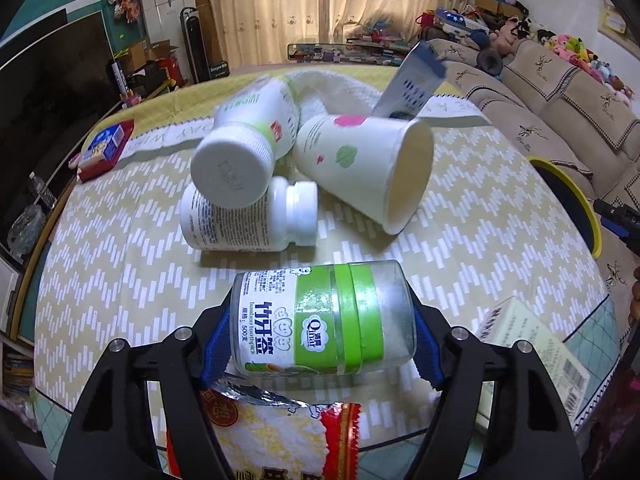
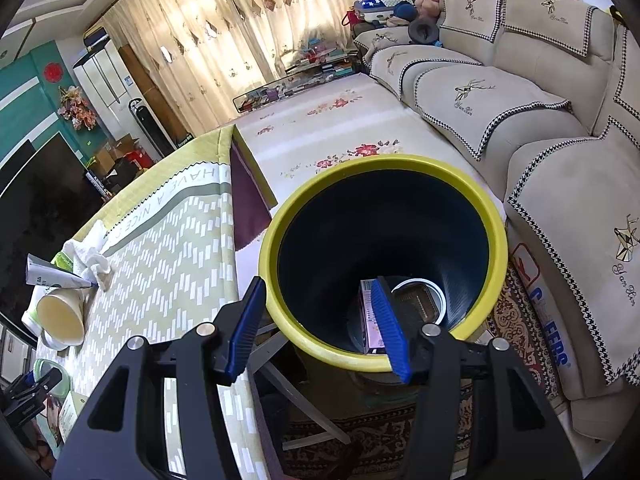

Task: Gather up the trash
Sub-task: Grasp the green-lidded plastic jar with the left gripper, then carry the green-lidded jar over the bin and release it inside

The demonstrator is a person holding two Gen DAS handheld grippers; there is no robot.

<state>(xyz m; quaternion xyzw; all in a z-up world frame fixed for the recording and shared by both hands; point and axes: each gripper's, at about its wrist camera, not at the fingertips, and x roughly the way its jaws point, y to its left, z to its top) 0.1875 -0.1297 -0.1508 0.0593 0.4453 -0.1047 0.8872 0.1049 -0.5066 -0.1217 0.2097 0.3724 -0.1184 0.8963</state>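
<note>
My left gripper (image 1: 320, 340) is shut on a clear toothpick jar (image 1: 320, 320) with a green label, lying on its side just above the table. Beyond it lie two white bottles (image 1: 248, 144) (image 1: 244, 220), a paper cup (image 1: 368, 164) on its side and a blue-white tube (image 1: 412, 84). A snack wrapper (image 1: 280, 432) lies under the gripper. My right gripper (image 2: 316, 328) is open and empty, above the near rim of a yellow-rimmed dark bin (image 2: 380, 256). The bin holds a pink box (image 2: 370, 316) and a round lid (image 2: 420, 300).
A red box (image 1: 106, 148) sits at the table's far left and a cream carton (image 1: 536, 352) at its near right. A white towel (image 2: 90, 256) lies on the table. The sofa (image 2: 540, 160) stands right of the bin, which also shows in the left wrist view (image 1: 576, 200).
</note>
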